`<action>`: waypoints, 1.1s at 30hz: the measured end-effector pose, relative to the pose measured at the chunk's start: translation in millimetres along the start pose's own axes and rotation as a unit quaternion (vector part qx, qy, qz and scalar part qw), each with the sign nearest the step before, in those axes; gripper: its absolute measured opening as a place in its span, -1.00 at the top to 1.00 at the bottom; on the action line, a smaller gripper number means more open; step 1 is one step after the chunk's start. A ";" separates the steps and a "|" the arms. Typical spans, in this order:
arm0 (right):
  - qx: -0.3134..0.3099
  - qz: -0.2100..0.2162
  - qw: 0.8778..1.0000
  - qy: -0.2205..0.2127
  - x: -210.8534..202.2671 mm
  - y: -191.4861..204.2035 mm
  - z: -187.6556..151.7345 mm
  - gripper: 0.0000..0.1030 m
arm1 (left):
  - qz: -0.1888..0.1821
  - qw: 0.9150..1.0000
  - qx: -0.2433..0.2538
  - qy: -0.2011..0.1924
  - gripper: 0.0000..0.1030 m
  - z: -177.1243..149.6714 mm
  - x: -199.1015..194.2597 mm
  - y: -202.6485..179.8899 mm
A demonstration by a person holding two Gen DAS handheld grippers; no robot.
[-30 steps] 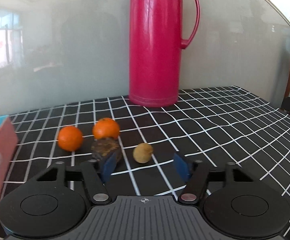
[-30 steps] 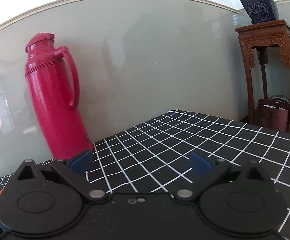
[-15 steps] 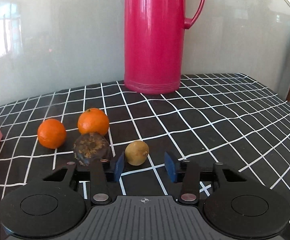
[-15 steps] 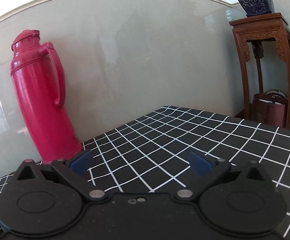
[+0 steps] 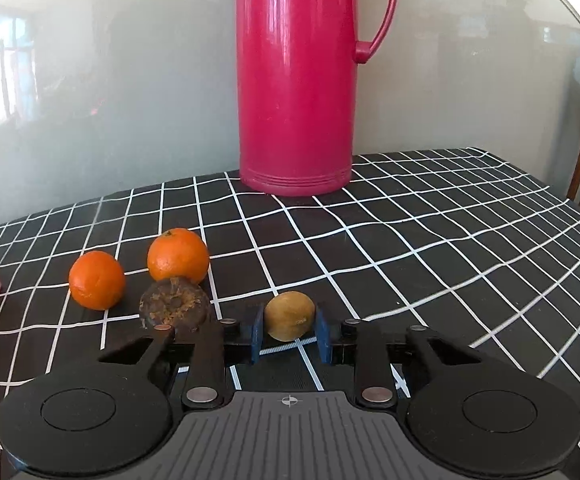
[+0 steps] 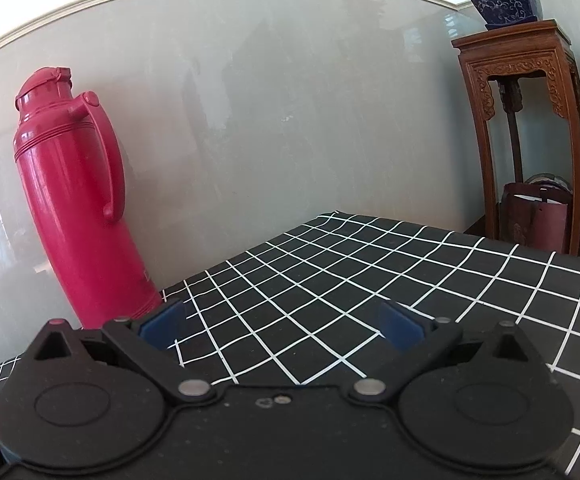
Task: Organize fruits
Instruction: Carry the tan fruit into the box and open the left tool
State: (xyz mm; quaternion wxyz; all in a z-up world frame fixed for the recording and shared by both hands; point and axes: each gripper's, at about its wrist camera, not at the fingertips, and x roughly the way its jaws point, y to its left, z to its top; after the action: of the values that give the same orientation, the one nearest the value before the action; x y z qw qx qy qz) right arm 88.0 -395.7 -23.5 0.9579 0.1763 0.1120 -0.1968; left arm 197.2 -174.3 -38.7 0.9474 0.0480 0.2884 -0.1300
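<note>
Checked tablecloth is mostly bare to the right. Red thermos stands at the back edge. Two oranges, a dark shrivelled fruit and a small yellow-brown fruit sit loose near the front; sorting has barely started. Left gripper is closing, pads at the small fruit's sides. Right gripper is wide open, empty, over bare cloth.

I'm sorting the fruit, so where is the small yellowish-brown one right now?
In the left wrist view, the small yellowish-brown fruit sits between the closing jaws of the left gripper, right of the dark shrivelled fruit.
</note>
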 end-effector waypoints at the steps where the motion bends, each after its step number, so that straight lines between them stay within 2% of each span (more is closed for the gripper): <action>1: 0.001 0.000 1.000 0.000 -0.2 0.3 0.1 -1.00 | -0.002 1.000 0.002 0.000 0.47 -1.3 -2.8 -0.2; 11: 0.007 0.022 1.000 0.005 -4.5 19.7 -1.5 -1.00 | -0.006 0.999 0.018 -0.035 0.47 -5.8 -60.0 10.1; 21: -0.004 0.058 0.998 0.013 -11.1 56.8 -6.1 -1.00 | 0.027 0.998 0.010 -0.059 0.47 -7.7 -101.4 48.1; 33: -0.017 0.092 0.995 0.024 -24.5 106.1 -20.4 -1.00 | 0.054 0.996 -0.014 -0.070 0.47 -15.8 -129.0 93.8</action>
State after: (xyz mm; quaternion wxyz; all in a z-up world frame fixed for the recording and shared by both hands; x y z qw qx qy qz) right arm 107.2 -288.3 -3.9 0.9717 0.1745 0.1221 -0.1019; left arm 111.4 -53.3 21.8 0.9715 0.0408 0.2204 -0.0773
